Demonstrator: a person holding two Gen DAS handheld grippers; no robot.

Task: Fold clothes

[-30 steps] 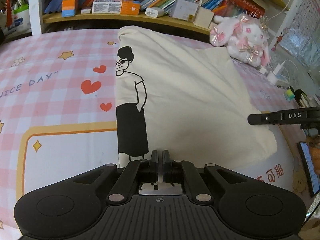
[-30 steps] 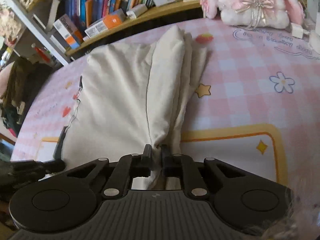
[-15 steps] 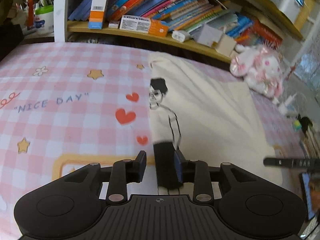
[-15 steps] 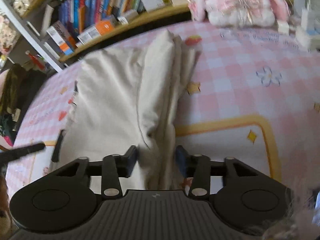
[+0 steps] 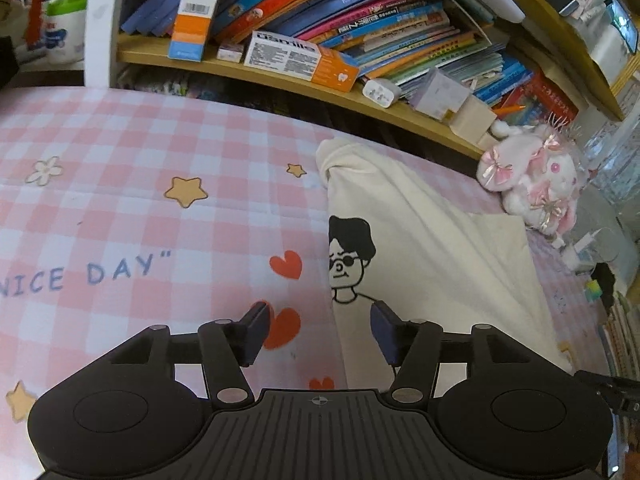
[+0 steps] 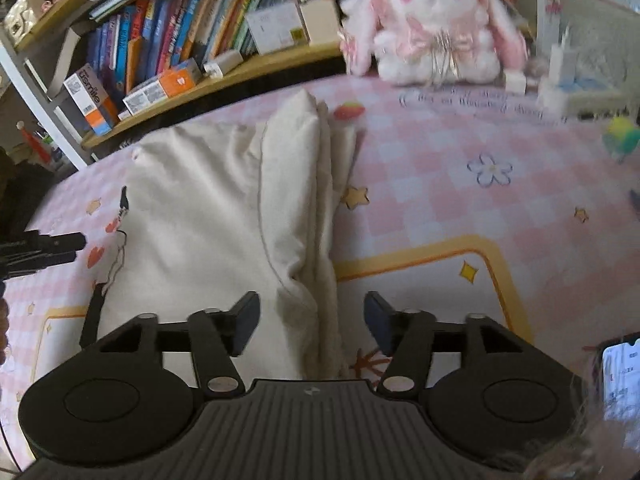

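Observation:
A cream T-shirt with a black cartoon figure lies folded lengthwise on the pink checked bed sheet. My left gripper hovers over the shirt's left folded edge. Its jaws are opening and the pads touch nothing; the edge runs near the right finger. My right gripper is over the shirt's right side. Its jaws are opening too, and the bunched folded edge lies loose between them. The left gripper's tip shows at the left of the right wrist view.
A low wooden shelf packed with books and boxes runs along the far side of the bed. A pink-and-white plush rabbit sits at the far right corner by a charger. A lit phone lies at the near right.
Both grippers went from shut on the shirt's near hem to wide apart, letting the cloth go. The left one also slid left, over the shirt's left edge and the sheet.

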